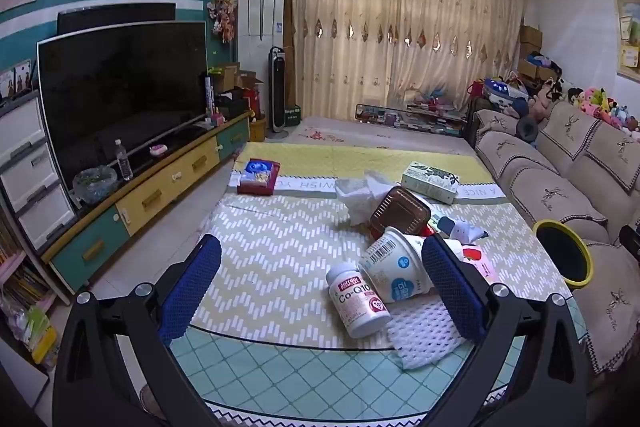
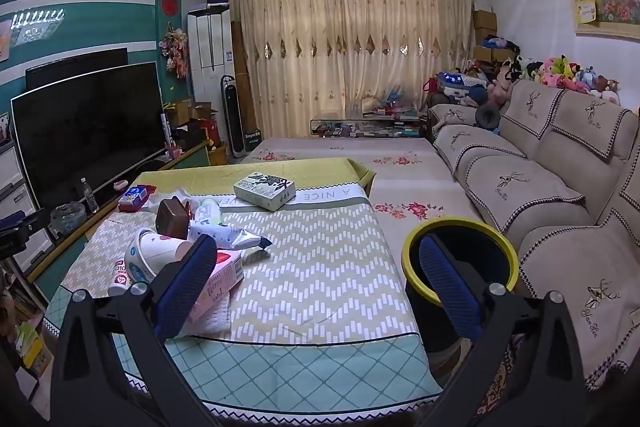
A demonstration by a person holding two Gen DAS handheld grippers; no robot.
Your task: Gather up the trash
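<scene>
A heap of trash lies on the clothed table [image 1: 280, 259]: a white Co-Q10 bottle [image 1: 358, 303] on its side, a white paper cup [image 1: 394, 267], a brown box [image 1: 400, 213], crumpled white wrap [image 1: 360, 193], a white foam net [image 1: 424, 337] and a pink carton [image 2: 220, 279]. My left gripper [image 1: 320, 287] hovers open just short of the bottle and cup, nothing between its fingers. My right gripper [image 2: 316, 287] is open over bare tablecloth, with the pink carton beside its left finger. A black bin with a yellow rim [image 2: 460, 259] stands beside the table, behind the right finger.
A green patterned tissue box [image 1: 430, 183] and a red-blue box [image 1: 258, 177] sit at the table's far side. A TV [image 1: 124, 95] on a low cabinet runs along the left. A beige sofa [image 2: 540, 179] lines the right, close behind the bin.
</scene>
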